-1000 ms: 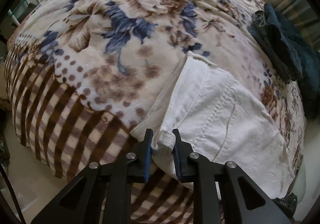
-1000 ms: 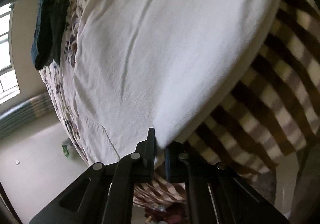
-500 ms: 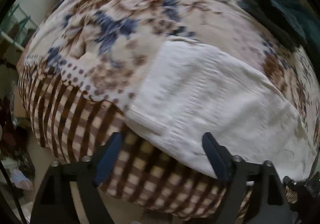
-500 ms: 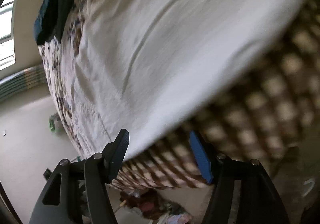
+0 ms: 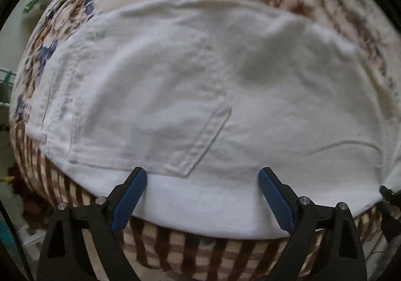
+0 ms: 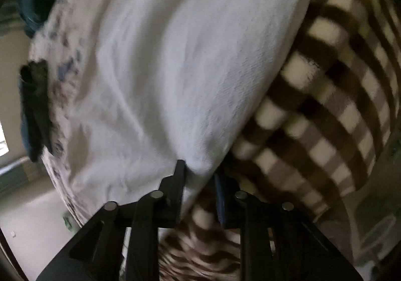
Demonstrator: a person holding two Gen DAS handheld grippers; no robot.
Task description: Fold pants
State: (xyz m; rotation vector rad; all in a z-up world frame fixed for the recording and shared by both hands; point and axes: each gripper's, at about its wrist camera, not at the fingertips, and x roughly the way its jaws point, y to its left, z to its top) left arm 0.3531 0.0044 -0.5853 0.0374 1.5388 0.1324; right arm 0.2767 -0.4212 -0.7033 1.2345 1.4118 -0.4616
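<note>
Fingers (image 5: pixel 130 195) of the left gripper (image 5: pixel 203 195) opening, pointing down over white pants (image 5: pixel 200 80)

White woven-cotton pants (image 5: pixel 225 85) — matt, twill-ribbed, stitched seams. Brown-checked floral blanket (image 6: pixel 325 95) — fleecy, soft nap. Gripper frames matt black plastic, blue ridged pads (image 5: pixel 129 195), bright metal screws.

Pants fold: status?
Left claw opening, clear above white pants. Right claw closing around pants corner. Nothing in the way.

dark garment (image 6: pixel 32 95) blurred, cut off at edge
</note>
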